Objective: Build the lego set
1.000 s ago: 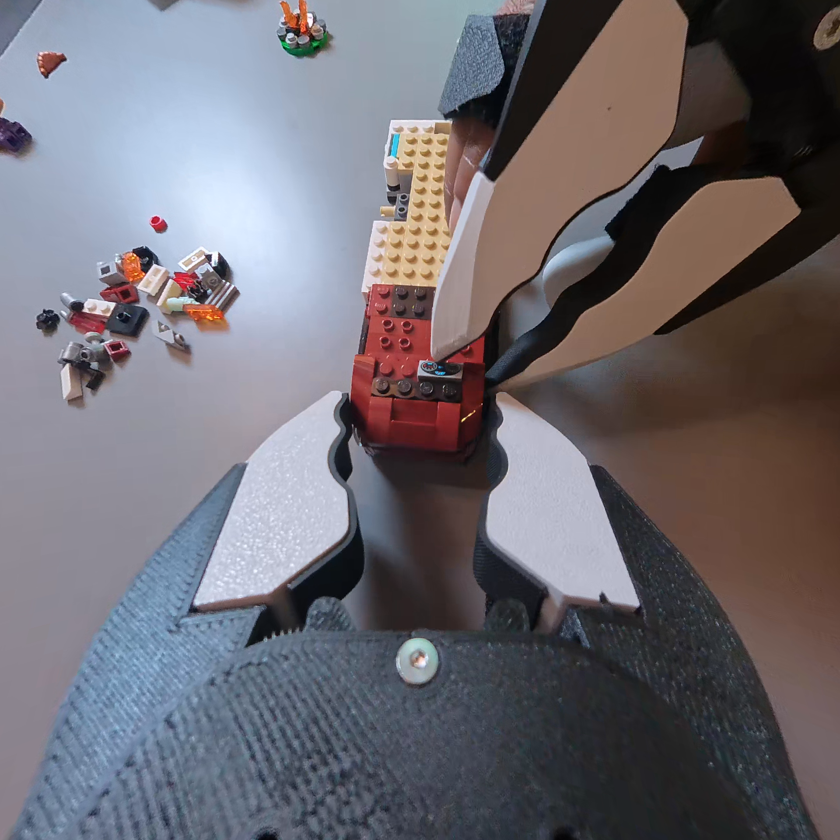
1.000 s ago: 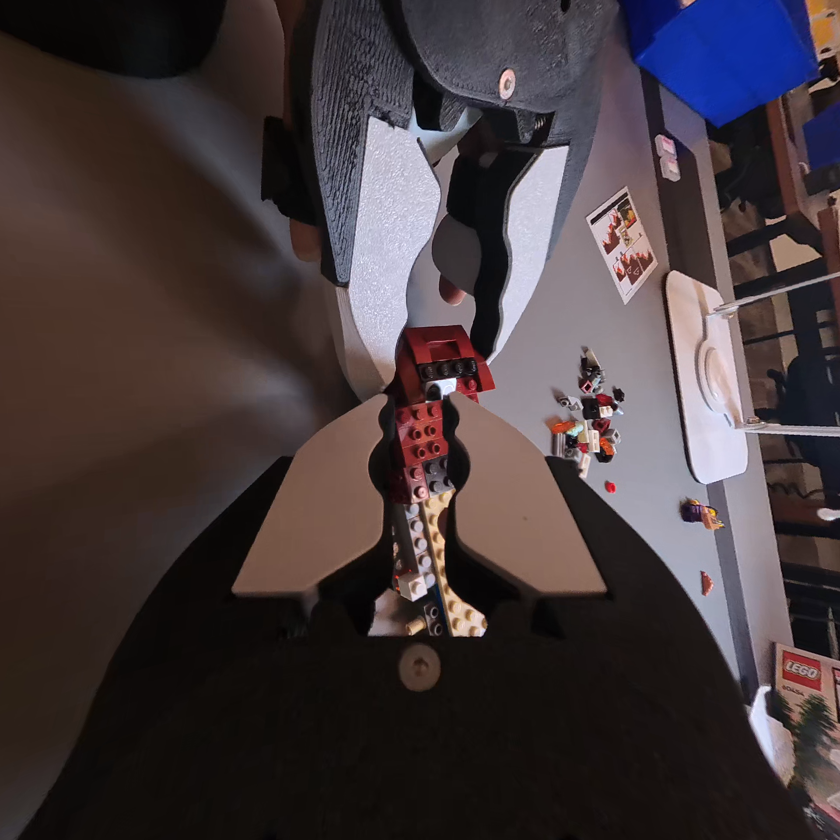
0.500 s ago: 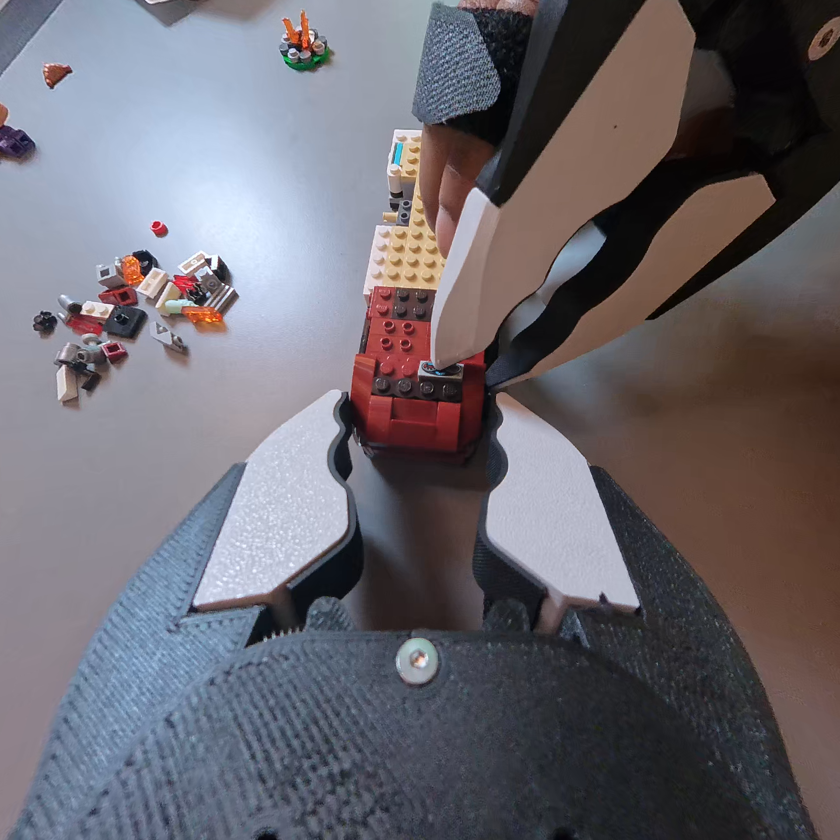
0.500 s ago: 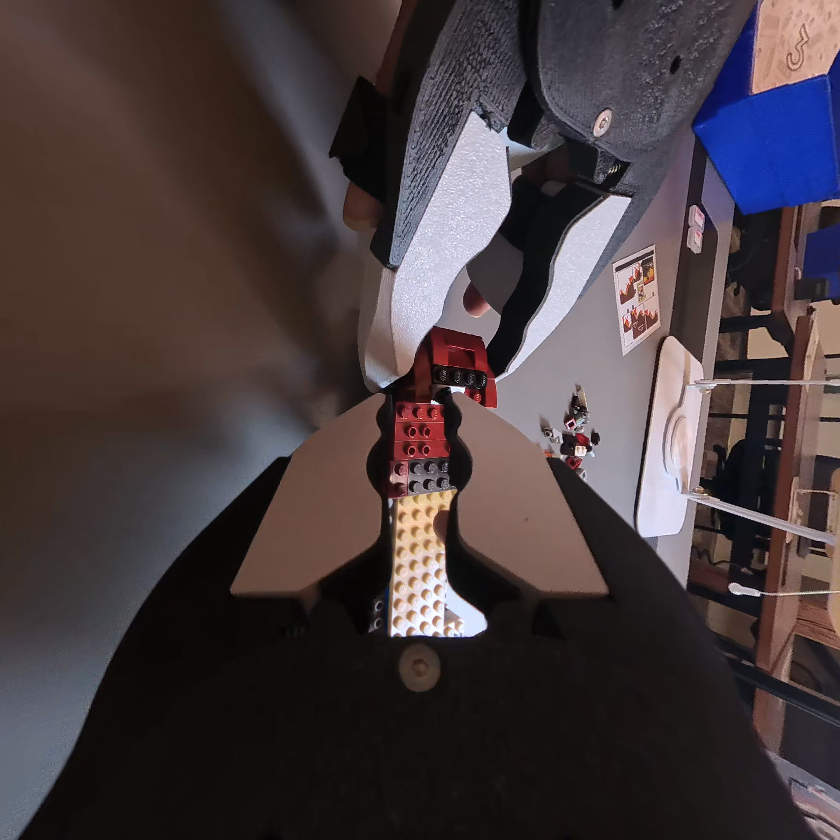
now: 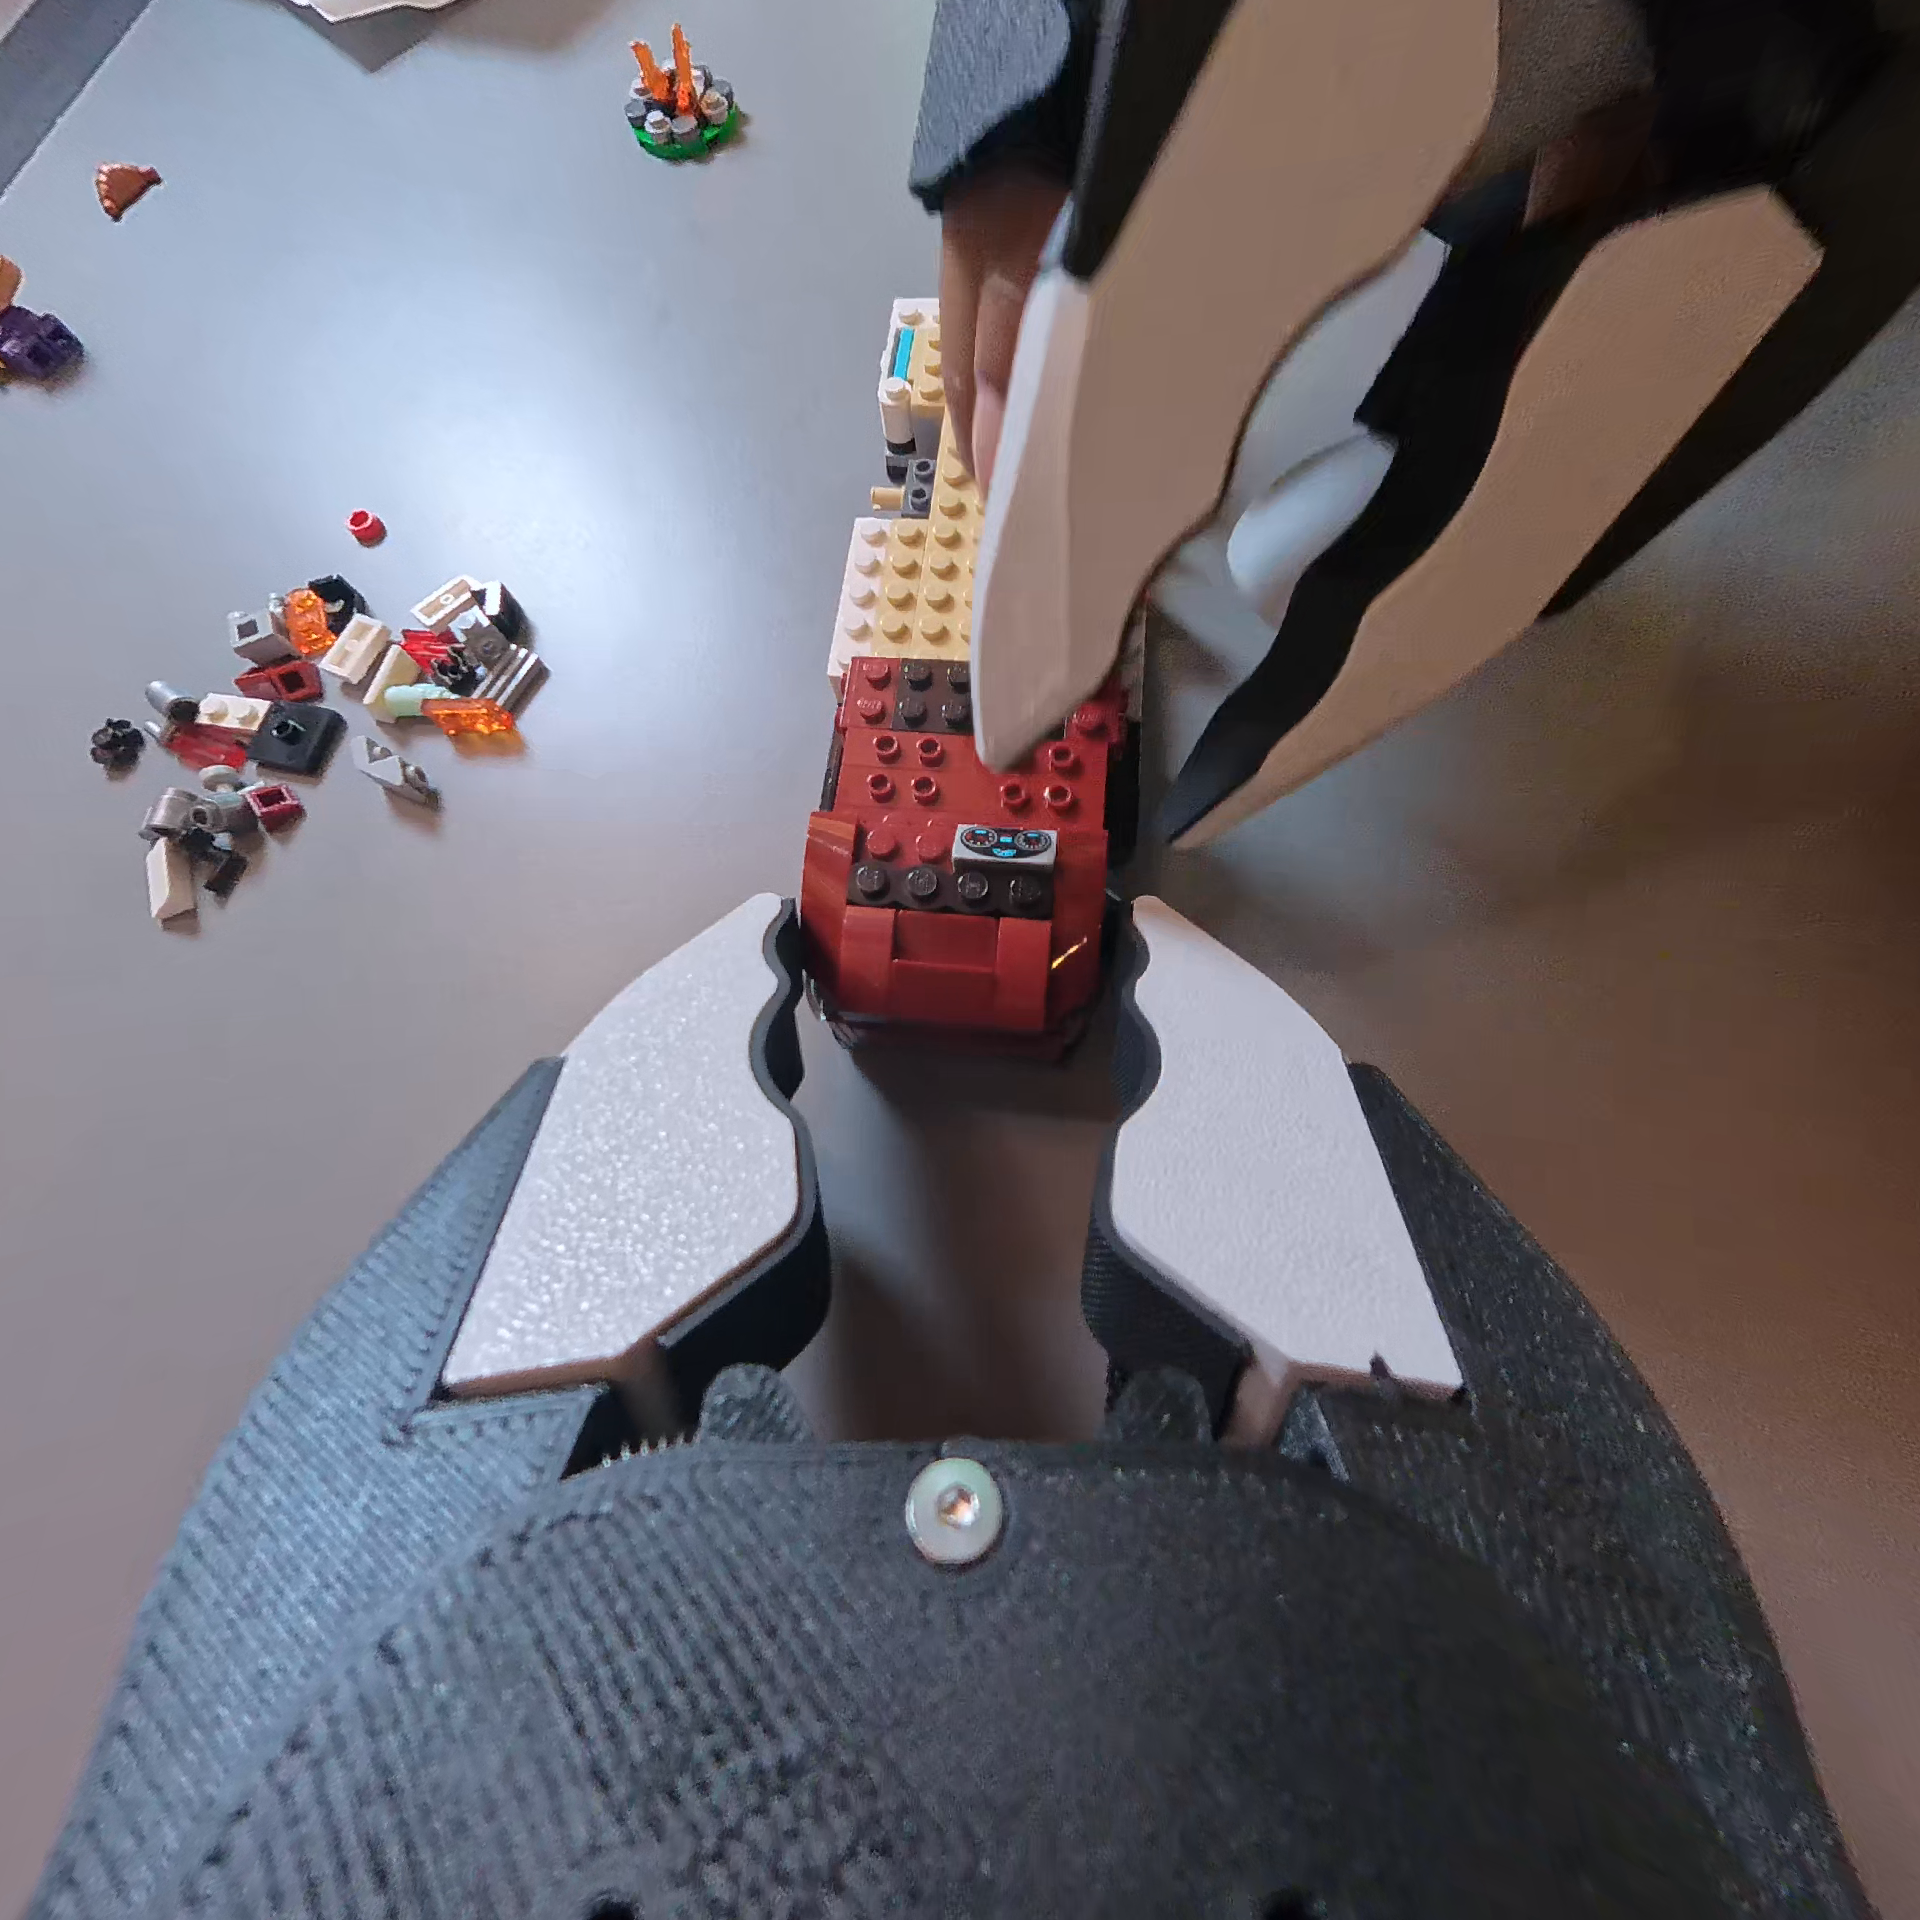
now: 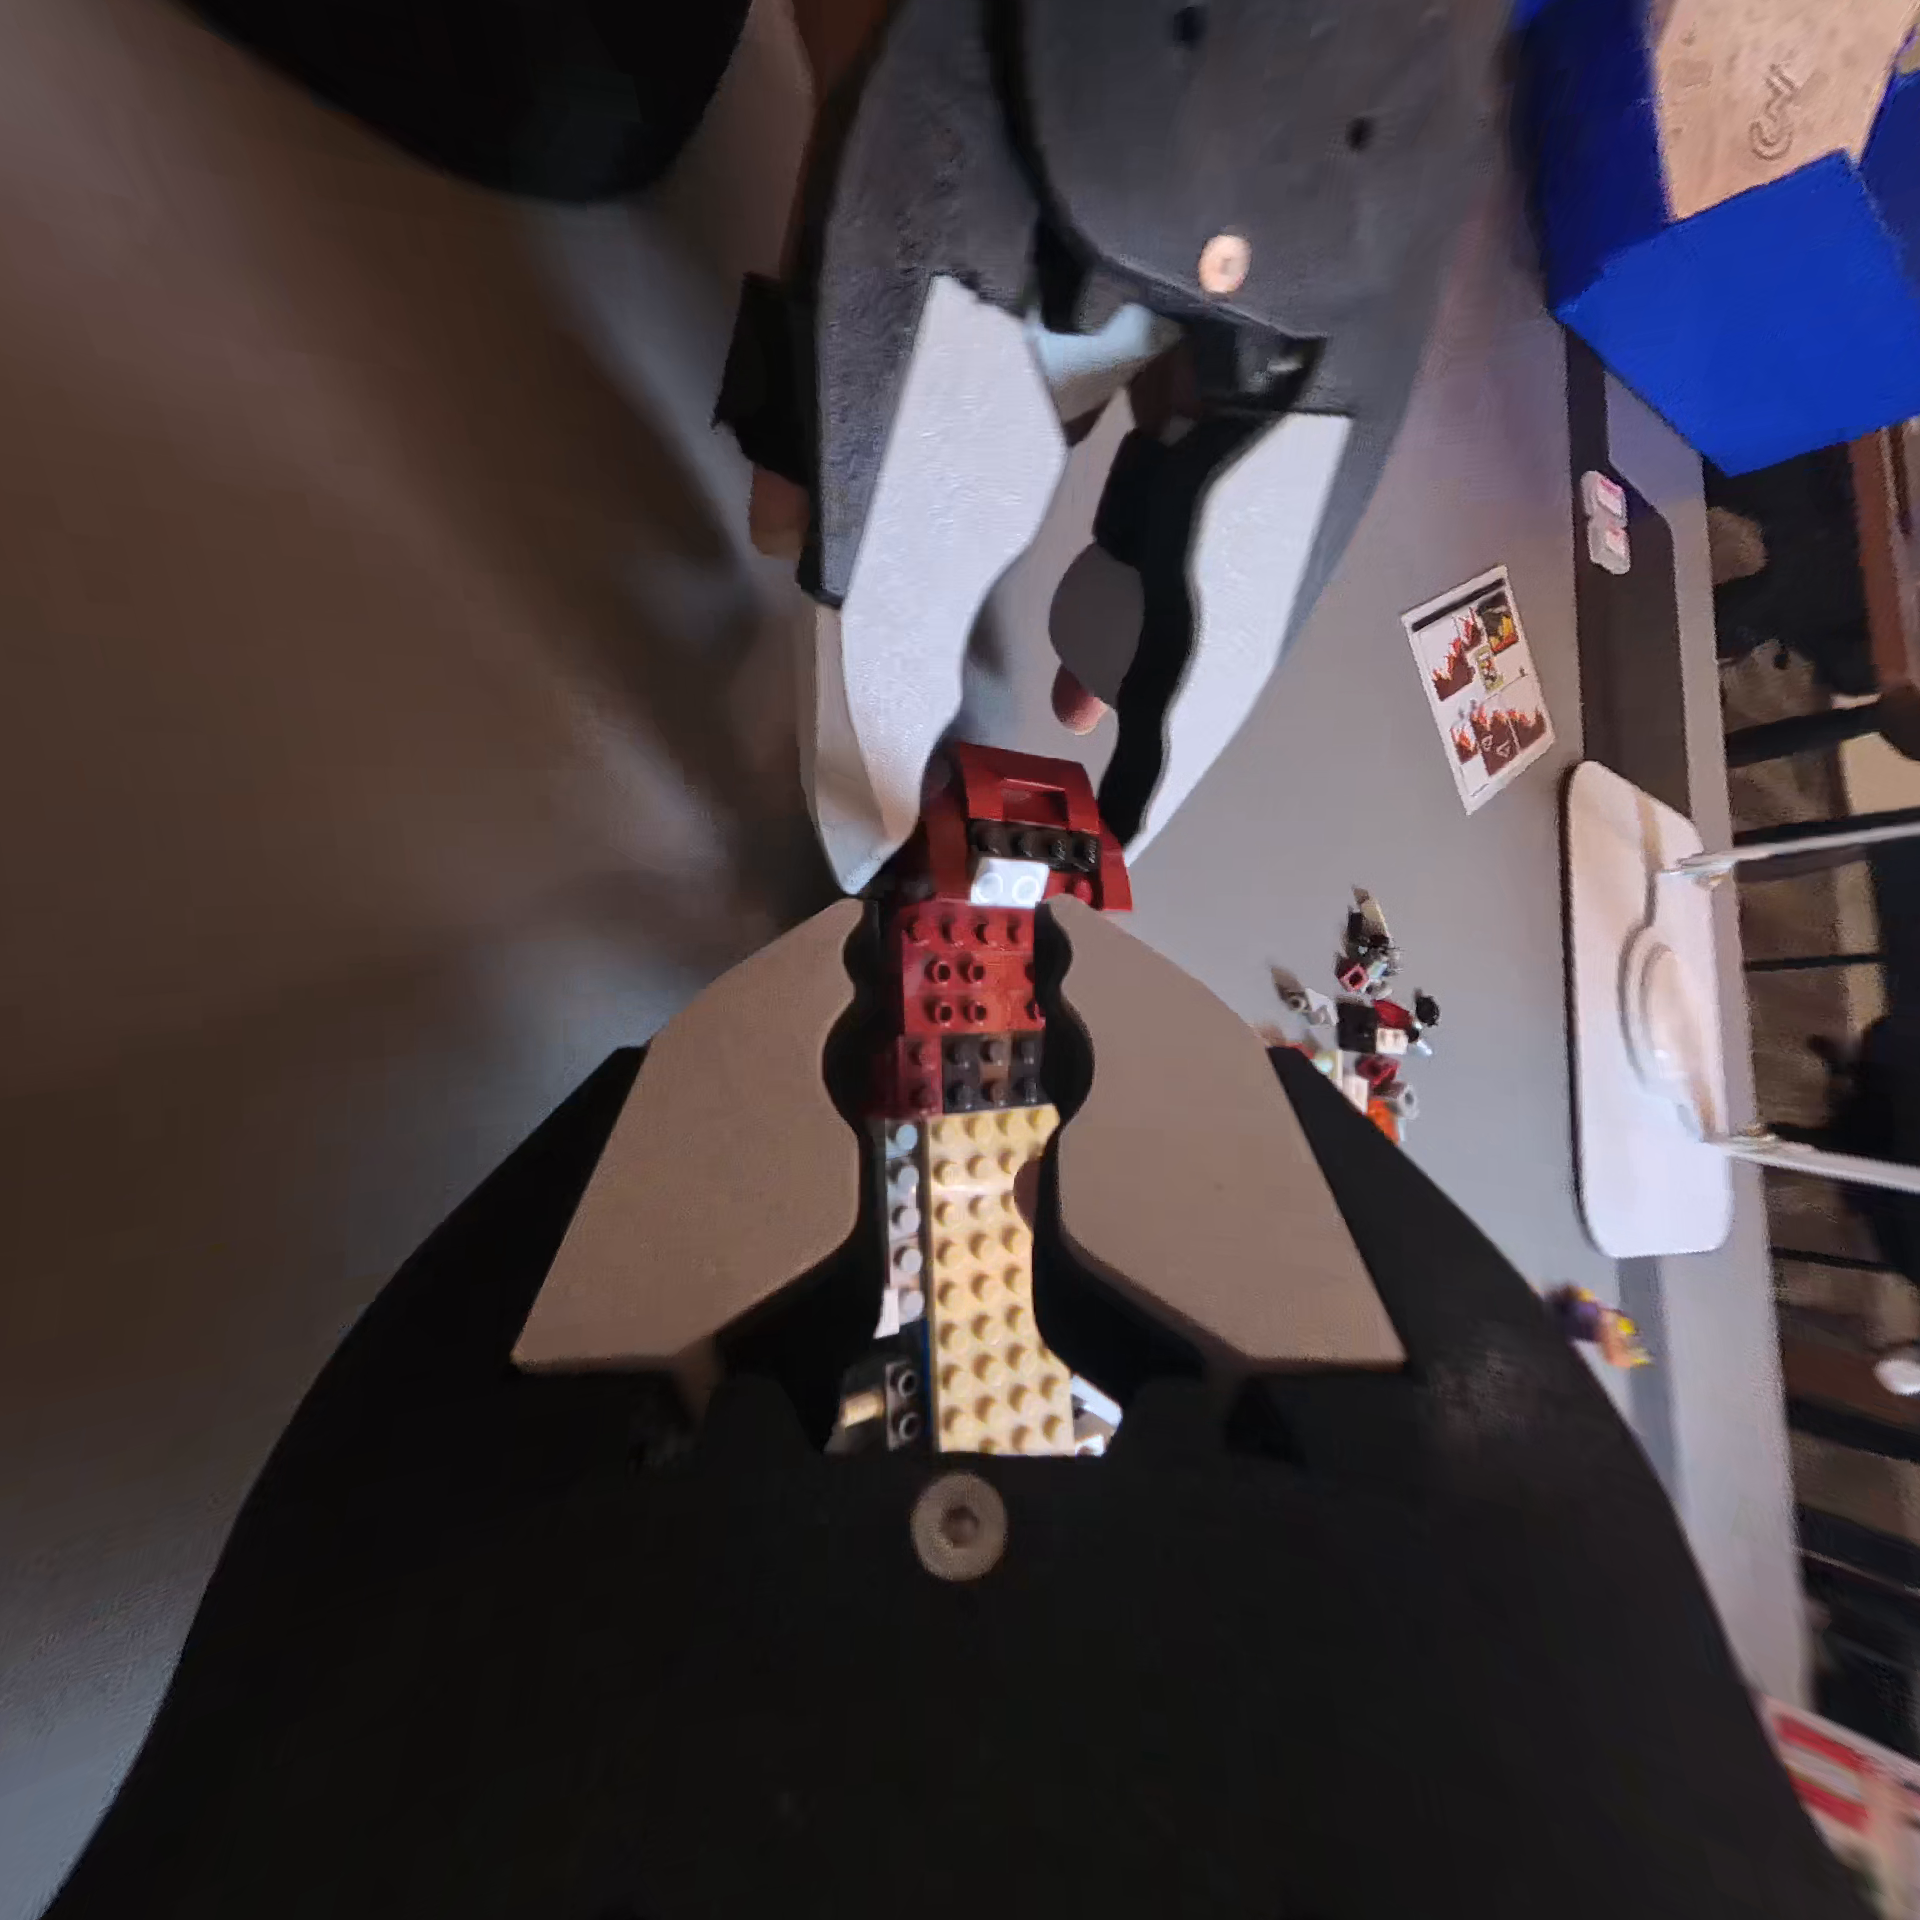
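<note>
The left gripper (image 5: 954,914) clamps the dark-red front end of a brick-built vehicle (image 5: 961,831) standing on the grey table (image 5: 520,364): both fingertip pads press against the model's sides, one on each flank. The vehicle runs away from this gripper — dark red at the near end, tan studded plates farther back, a small grey printed tile (image 5: 1004,844) on top near the front.

The right gripper (image 6: 956,909) comes from the opposite end and hovers over the model with its fingers parted. In the left wrist view, one pale finger (image 5: 1039,623) reaches down onto the red studs behind the printed tile; the other finger hangs beside the model — apart from it. Nothing is clamped between them.

A loose pile of small bricks (image 5: 312,696) lies well to the left of the vehicle. Farther off sit a small green-based campfire piece (image 5: 681,109) and a printed leaflet (image 6: 1475,686).
</note>
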Action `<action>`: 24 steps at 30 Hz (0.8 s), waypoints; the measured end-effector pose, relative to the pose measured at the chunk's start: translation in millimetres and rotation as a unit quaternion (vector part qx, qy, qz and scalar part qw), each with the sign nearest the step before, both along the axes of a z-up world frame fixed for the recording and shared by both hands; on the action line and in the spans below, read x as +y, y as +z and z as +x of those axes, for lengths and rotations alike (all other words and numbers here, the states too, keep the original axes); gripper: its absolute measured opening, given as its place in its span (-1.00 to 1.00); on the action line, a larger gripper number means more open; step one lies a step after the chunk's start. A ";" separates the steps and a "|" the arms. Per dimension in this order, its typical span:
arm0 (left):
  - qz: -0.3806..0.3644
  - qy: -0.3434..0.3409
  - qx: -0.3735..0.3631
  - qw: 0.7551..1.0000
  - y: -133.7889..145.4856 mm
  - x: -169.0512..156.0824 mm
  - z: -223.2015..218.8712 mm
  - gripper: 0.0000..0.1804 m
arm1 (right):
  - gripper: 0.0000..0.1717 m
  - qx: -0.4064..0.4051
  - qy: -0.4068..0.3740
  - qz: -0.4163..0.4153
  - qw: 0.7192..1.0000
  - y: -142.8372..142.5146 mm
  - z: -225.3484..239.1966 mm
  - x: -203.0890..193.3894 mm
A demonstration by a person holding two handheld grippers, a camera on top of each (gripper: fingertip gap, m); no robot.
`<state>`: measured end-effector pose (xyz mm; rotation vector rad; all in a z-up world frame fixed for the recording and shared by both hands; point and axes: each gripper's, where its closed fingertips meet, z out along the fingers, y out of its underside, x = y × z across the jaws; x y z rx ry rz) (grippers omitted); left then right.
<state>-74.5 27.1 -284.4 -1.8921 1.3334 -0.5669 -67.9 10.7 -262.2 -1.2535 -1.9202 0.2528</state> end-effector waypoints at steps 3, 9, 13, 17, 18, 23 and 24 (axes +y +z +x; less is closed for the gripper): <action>0.002 0.004 -0.001 1.000 0.1 2.0 -6.2 -0.36 | -0.55 0.061 -0.036 -0.056 0.996 16.4 14.3 13.1; 0.007 0.045 0.000 0.999 0.3 16.7 -16.6 -0.36 | -0.47 0.276 -0.139 -0.112 0.944 67.3 51.1 75.9; 0.008 0.068 -0.003 0.998 0.4 22.5 -21.8 -0.36 | -0.47 0.364 -0.211 -0.128 0.898 73.7 77.0 112.2; 0.014 0.077 -0.010 0.997 0.9 20.6 -23.3 -0.35 | -0.47 0.393 -0.264 -0.126 0.872 70.0 93.7 130.3; 0.019 0.075 -0.021 0.997 3.5 19.1 -22.8 -0.29 | -0.47 0.398 -0.275 -0.129 0.865 69.8 96.7 132.9; 0.084 0.098 -0.169 0.977 58.5 26.4 -27.9 -0.30 | -0.47 0.418 -0.302 -0.133 0.846 71.3 107.9 142.6; 0.108 0.116 -0.196 0.968 72.2 31.9 -33.8 -0.36 | -0.47 0.418 -0.305 -0.129 0.846 71.3 109.0 144.5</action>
